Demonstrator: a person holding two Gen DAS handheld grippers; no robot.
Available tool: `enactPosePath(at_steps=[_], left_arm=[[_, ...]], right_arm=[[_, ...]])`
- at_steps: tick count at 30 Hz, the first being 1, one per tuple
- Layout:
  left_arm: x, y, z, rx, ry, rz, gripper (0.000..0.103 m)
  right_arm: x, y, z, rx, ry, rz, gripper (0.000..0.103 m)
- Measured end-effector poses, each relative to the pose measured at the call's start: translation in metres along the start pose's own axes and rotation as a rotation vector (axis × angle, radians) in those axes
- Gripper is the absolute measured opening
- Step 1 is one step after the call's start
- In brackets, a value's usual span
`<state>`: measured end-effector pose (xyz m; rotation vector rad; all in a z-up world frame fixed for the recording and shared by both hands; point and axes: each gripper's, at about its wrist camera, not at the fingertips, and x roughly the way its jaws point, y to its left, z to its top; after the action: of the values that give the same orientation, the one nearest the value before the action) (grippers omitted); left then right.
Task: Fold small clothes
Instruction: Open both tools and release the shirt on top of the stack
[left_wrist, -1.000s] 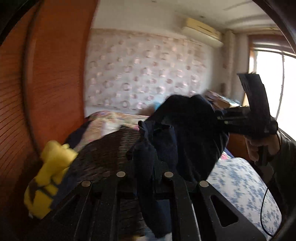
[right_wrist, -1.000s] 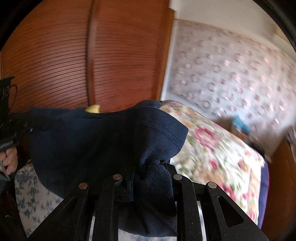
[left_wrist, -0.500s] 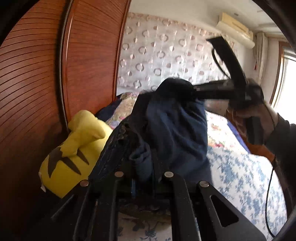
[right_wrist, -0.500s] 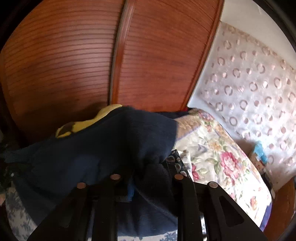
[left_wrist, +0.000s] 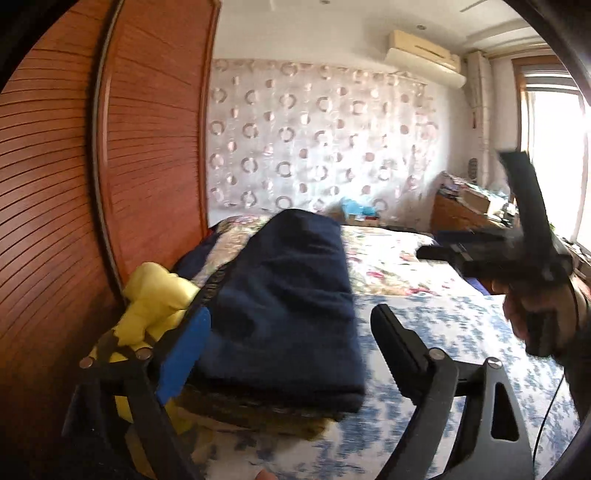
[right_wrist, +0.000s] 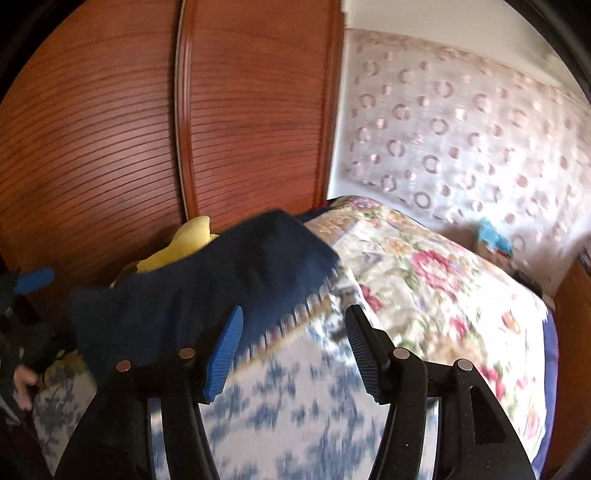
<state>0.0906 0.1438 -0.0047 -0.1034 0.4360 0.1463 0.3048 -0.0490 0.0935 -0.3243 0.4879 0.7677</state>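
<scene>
**Navy garment folded and set on the stack**

Navy garment lies folded in a neat rectangle on top of a pile of darker patterned clothes at the edge of the bed, just beside a yellow plush toy that leans against the wooden wardrobe doors. The left gripper is spread wide and grasps nothing; the garment shows between its fingers but neither pad touches it. The right gripper is likewise wide open and empty, hanging over the blue-flowered bedspread with the garment's near corner just beside its left finger.

Judging from this, the fold looks finished, and the risk lies in the retreat. An open finger could catch the near edge of the cloth and drag the top layer askew. The stack sits close to the bed's edge beside a soft toy, so a nudge might tip it. Blur in both views suggests quick motion, which would make such a snag likelier.
</scene>
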Motion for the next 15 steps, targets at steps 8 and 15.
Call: enactPosePath(at_steps=[8, 15], left_arm=[[-0.013, -0.059, -0.009, 0.051, -0.003, -0.089, 0.089], [-0.037, -0.099, -0.008, 0.09, -0.015, -0.153, 0.089]], right_arm=[[-0.079, 0.023, -0.072, 0.143, -0.077, -0.142, 0.078], [-0.128, 0.063, -0.112, 0.218, -0.138, -0.249, 0.078]])
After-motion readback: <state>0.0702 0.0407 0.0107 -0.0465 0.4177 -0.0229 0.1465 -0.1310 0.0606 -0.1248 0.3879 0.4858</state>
